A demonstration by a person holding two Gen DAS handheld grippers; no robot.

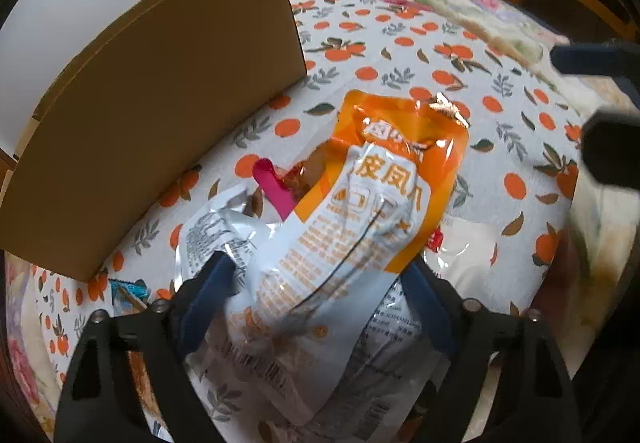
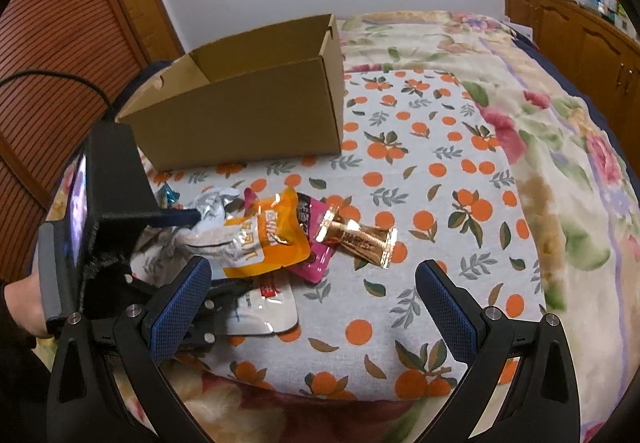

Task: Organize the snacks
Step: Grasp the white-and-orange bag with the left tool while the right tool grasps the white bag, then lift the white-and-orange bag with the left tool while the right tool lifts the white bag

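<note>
An orange and white snack pouch [image 1: 360,211] lies on top of a small pile of packets on the orange-print cloth. My left gripper [image 1: 318,279] points down over it, one blue pad against each side edge, and the pouch buckles between them. The right wrist view shows the same pouch [image 2: 276,239] crumpled at the left gripper's finger [image 2: 180,217]. Under it lie a silver pack [image 1: 212,227], a pink pack [image 2: 316,259] and a white pack with a red label [image 2: 264,311]. My right gripper [image 2: 314,265] hangs open and empty above the cloth. A gold-wrapped bar [image 2: 356,239] lies just beyond it.
An open, empty-looking cardboard box [image 2: 248,111] stands on the bed behind the pile, its side wall [image 1: 152,115] close to my left gripper. A small blue packet [image 2: 170,197] lies by the box. A floral blanket [image 2: 560,163] covers the bed; wooden cabinets [image 2: 580,31] line the right wall.
</note>
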